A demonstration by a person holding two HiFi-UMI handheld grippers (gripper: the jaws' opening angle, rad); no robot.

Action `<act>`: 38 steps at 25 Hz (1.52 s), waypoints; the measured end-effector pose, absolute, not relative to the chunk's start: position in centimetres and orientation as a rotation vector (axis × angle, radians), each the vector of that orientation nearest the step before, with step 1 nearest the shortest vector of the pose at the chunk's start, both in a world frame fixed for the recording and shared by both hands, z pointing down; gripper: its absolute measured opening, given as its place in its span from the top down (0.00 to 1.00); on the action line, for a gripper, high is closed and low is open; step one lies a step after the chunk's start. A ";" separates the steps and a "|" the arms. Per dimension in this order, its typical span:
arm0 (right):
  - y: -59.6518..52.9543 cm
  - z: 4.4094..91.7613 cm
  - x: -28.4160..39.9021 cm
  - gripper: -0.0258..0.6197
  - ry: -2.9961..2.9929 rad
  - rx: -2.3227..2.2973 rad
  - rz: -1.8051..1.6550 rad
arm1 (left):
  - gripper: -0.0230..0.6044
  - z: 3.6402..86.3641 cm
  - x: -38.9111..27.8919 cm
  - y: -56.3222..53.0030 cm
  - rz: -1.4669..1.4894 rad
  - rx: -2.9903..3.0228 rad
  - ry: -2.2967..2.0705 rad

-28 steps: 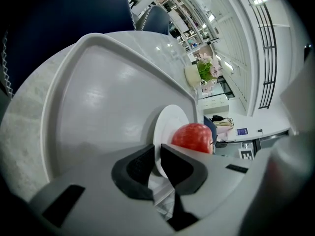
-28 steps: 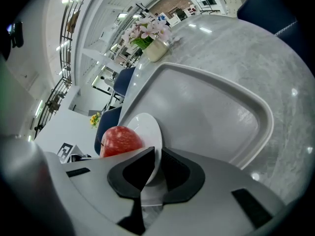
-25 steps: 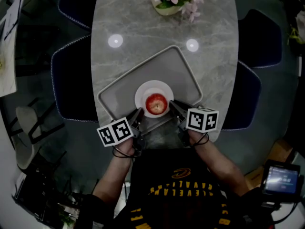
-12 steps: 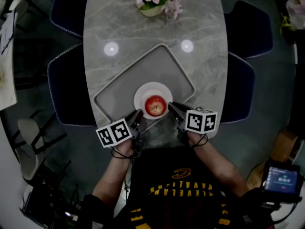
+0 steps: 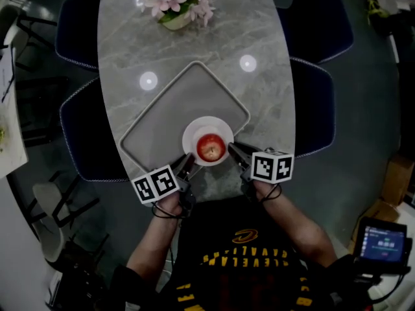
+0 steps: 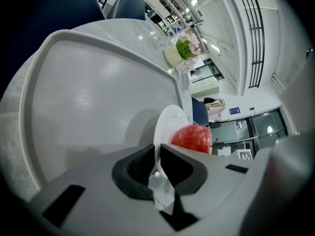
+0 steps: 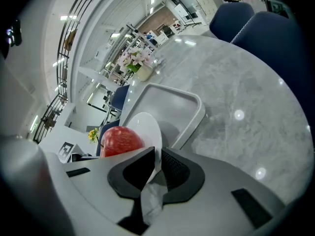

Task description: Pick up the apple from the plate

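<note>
A red apple [image 5: 211, 148] lies on a small white plate [image 5: 196, 132] above the near edge of a grey tray [image 5: 175, 109]. My left gripper [image 5: 189, 161] is shut on the plate's near-left rim, and my right gripper [image 5: 232, 149] is shut on its near-right rim. In the left gripper view the plate [image 6: 170, 124] stands edge-on between the pads of the left gripper [image 6: 158, 156], with the apple [image 6: 193, 137] just beyond. The right gripper view has the right gripper [image 7: 158, 160] clamped on the plate [image 7: 145, 126], the apple [image 7: 120, 140] to its left.
The tray sits skewed on a grey marble oval table [image 5: 259, 96]. A bowl of pink flowers [image 5: 174, 4] stands at the far end. Dark blue chairs [image 5: 84, 128] flank the table on both sides. The table's near edge is close to my hands.
Both grippers have drawn the plate with the apple a little up and toward the tray's near edge. The head view has shifted, so the table sits further left.
</note>
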State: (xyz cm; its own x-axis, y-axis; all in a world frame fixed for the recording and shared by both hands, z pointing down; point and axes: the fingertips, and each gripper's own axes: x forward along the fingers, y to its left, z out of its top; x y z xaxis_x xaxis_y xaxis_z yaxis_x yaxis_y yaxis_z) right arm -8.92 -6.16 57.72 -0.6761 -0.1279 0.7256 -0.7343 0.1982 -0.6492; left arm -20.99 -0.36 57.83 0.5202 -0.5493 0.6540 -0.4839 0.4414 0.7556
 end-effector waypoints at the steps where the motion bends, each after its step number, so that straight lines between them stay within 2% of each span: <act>1: -6.1 57.7 -8.5 0.88 -1.955 0.807 1.514 | 0.90 57.7 -20.6 -0.4 -0.045 1.186 -1.091; 14: -4.1 56.3 -2.8 0.88 -1.972 0.866 1.567 | 0.90 55.9 -15.2 0.9 0.008 1.228 -1.054; 38: -0.7 58.2 9.3 0.88 -1.949 1.022 1.645 | 0.90 57.8 -3.6 2.8 0.120 1.274 -0.960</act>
